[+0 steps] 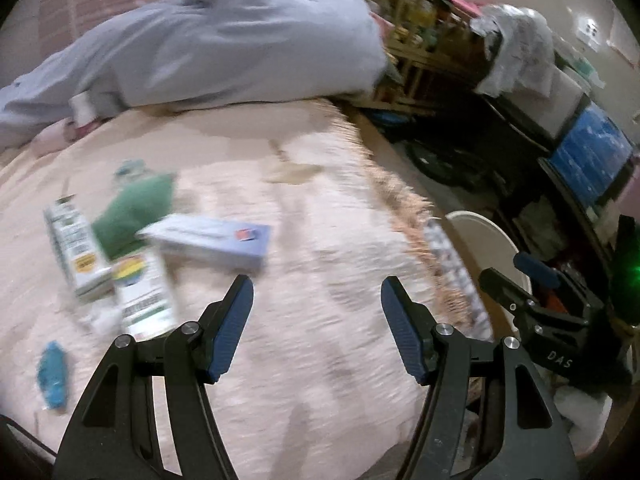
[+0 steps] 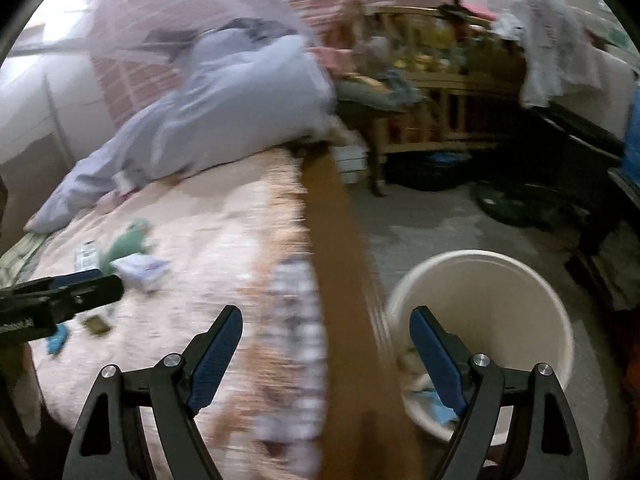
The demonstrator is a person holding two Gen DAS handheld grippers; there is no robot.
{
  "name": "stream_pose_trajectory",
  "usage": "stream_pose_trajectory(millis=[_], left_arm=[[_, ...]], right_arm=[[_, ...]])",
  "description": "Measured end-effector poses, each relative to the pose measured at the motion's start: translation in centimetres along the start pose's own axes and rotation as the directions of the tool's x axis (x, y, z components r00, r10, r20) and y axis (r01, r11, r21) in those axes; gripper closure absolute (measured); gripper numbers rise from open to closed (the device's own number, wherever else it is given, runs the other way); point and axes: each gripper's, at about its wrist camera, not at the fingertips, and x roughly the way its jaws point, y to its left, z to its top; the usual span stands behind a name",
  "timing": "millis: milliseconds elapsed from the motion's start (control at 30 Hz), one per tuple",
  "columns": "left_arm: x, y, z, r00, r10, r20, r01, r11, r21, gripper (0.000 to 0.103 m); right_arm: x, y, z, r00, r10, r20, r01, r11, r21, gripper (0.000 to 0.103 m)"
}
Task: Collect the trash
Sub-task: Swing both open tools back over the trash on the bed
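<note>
Trash lies on the pink bedspread: a long blue-white box, two white cartons, a green wrapper, a blue wrapper. My left gripper is open and empty above the bed, right of the boxes. My right gripper is open and empty over the bed's wooden edge. A white bucket with some trash in it stands on the floor beside the bed; it also shows in the left wrist view. A blister pack lies at the bed's edge.
A grey-blue pillow and duvet lie at the head of the bed. A wooden shelf with clutter, a dark cabinet and a blue screen stand past the floor. My right gripper shows in the left wrist view.
</note>
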Motion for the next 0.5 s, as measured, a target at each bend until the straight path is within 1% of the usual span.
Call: stream_pose_trajectory(millis=[100,233,300,433,467,500], left_arm=[[-1.5,2.9,-0.6,0.999,0.032,0.005,-0.032,0.999,-0.038,0.038],[-3.1,6.4,-1.5,0.997,0.073,0.0,-0.073,0.993,-0.088,0.038],[-4.0,8.4,-2.1,0.995,0.1,-0.002,-0.1,0.989,-0.11,0.038],[-5.5,12.0,-3.5,0.99,0.139,-0.011,-0.139,0.978,-0.157,0.038],[-5.9,13.3,-4.0,0.989,0.148,-0.016,-0.148,0.973,-0.176,0.038],[-6.1,14.0,-4.4,0.988,0.156,-0.021,-0.157,0.97,-0.188,0.038]], right_arm=[[0.6,3.5,0.2,0.998,0.061,-0.019,-0.061,0.997,-0.048,0.019],[1.8,7.7,0.3,0.992,0.111,-0.057,-0.117,0.988,-0.105,0.019],[2.6,9.8,0.3,0.984,0.157,-0.087,-0.167,0.979,-0.118,0.019],[3.6,13.7,-0.1,0.968,0.217,-0.129,-0.237,0.958,-0.163,0.019],[3.8,14.7,-0.2,0.965,0.223,-0.138,-0.246,0.953,-0.178,0.02],[4.1,15.7,-0.3,0.961,0.233,-0.149,-0.259,0.946,-0.193,0.025]])
